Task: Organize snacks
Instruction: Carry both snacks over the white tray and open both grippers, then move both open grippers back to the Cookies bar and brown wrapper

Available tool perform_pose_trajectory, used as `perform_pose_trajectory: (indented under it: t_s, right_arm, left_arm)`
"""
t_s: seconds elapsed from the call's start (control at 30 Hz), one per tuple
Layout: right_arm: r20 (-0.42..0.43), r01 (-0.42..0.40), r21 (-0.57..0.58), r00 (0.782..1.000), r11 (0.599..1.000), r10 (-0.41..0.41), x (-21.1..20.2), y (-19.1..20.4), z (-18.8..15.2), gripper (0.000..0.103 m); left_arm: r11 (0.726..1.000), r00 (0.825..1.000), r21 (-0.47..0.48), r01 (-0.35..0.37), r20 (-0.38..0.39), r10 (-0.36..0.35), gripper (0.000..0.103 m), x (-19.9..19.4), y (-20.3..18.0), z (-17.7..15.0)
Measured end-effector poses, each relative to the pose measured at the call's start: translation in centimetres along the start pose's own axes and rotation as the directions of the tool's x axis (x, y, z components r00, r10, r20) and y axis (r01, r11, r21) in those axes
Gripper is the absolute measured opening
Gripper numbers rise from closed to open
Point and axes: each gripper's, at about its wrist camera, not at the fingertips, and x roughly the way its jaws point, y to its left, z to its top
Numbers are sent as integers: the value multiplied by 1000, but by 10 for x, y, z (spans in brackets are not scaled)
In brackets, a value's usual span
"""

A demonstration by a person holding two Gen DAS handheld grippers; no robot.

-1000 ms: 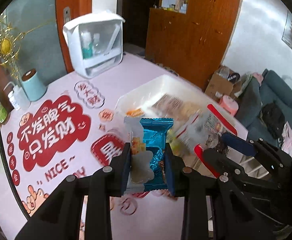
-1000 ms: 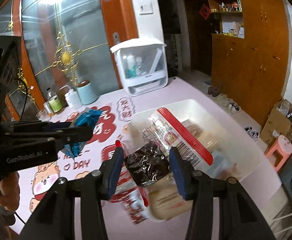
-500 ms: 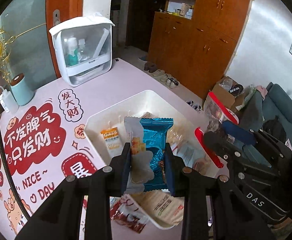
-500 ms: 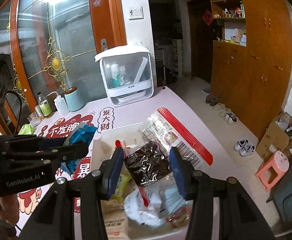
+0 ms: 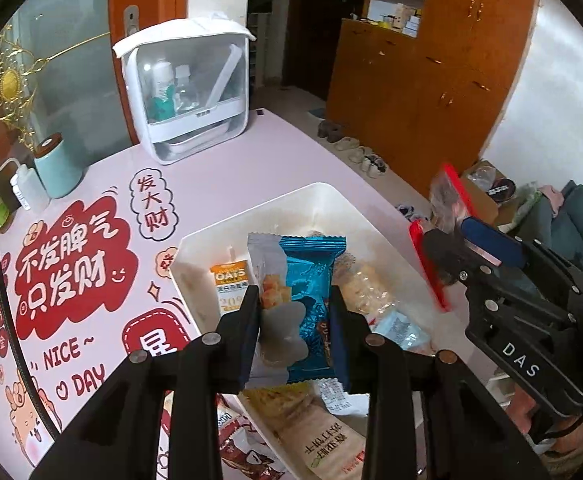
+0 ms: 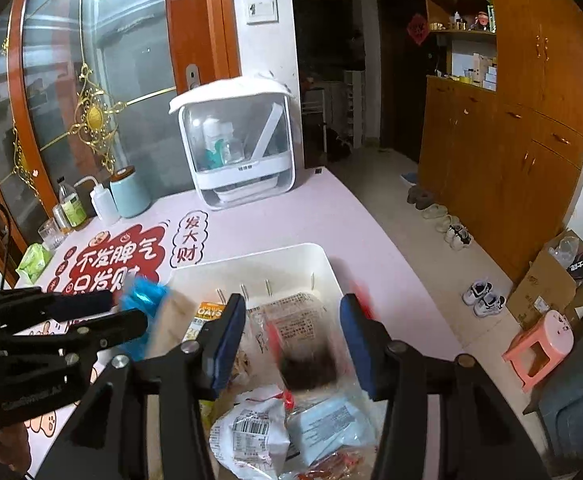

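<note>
Letting go is the news on the right: half a second ago the right tool (image 6: pixel 293 336) pinched a clear red-striped bag with a dark snack inside, and now its blue pads stand wide apart with that bag (image 6: pixel 305 340) blurred just below them, dropping onto the pile in the white bin (image 6: pixel 251 258). The left-wrist view, oddly, shows a red-edged packet close against that tool's tip, so the release looks only just made. One more snack is, I judge, as good as stowed.

The left tool (image 5: pixel 294 322) remains clenched on a teal-and-grey snack packet (image 5: pixel 311 280), held upright over the near half of the bin; that one is not yet put away and probably goes in next.

Beneath both tools the bin is crowded: an oats sachet (image 5: pixel 231 284) against the far-left wall, a pale blue packet (image 6: pixel 331 420) and a barcoded white bag (image 6: pixel 251 436) nearer. Free floor shows only toward the bin's far end. The bin's right wall runs close to the surface (image 5: pixel 251 168) edge, with shoes on the floor beyond, so anything sliding off to the right falls clear. To the left lies open pink mat. The tools hang close side by side, leaving little room for crossing.
</note>
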Motion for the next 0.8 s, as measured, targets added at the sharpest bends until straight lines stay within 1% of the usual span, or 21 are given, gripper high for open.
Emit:
perform_pose_trajectory:
  t_s: [0.03,0.07,0.1,0.13,0.17,0.2,0.37,0.53,0.67,0.8]
  right_arm:
    - [-12,-1,3,1000,1000,1,1,-1,0,51]
    - [-24,-1,9,1000,1000,1,2,-2,0,51]
    - [-30,-3,14,1000,1000,3,3,-2,-1,51]
    - [-32,-7,19,999,1000,7,2,-2,-2,51]
    - [-30,-9,20,1000,1000,10,1,-2,-3,51]
    - [-28,-8,19,1000,1000,9,-1,-1,-5,51]
    - [-30,0,16,1000,1000,0,-7,2,-9,52]
    - [-58,31,37,998,999,-29,-9,2,-17,52]
    - [-73,43,66,997,997,-38,-14,1,-24,52]
    - [-73,52,87,996,995,-45,-23,3,-31,52]
  left_arm:
    - [1000,1000,-7,-5,2,5,37,1,1,0]
    - [1000,1000,-14,-9,1,9,53,2,3,0]
    - [1000,1000,-23,-14,3,14,74,2,4,0]
    - [999,1000,-37,-20,15,21,80,0,7,0]
    - [999,999,-47,-24,30,26,82,-2,9,-1]
    - [999,999,-49,-24,39,26,83,-3,10,-2]
    - [998,998,-32,-48,26,49,83,-5,11,-5]
    - [999,999,-26,-42,24,43,83,-13,12,-12]
    - [998,998,-3,-64,27,64,83,-23,13,-18]
    - [996,996,15,-93,11,93,83,-36,25,-26]
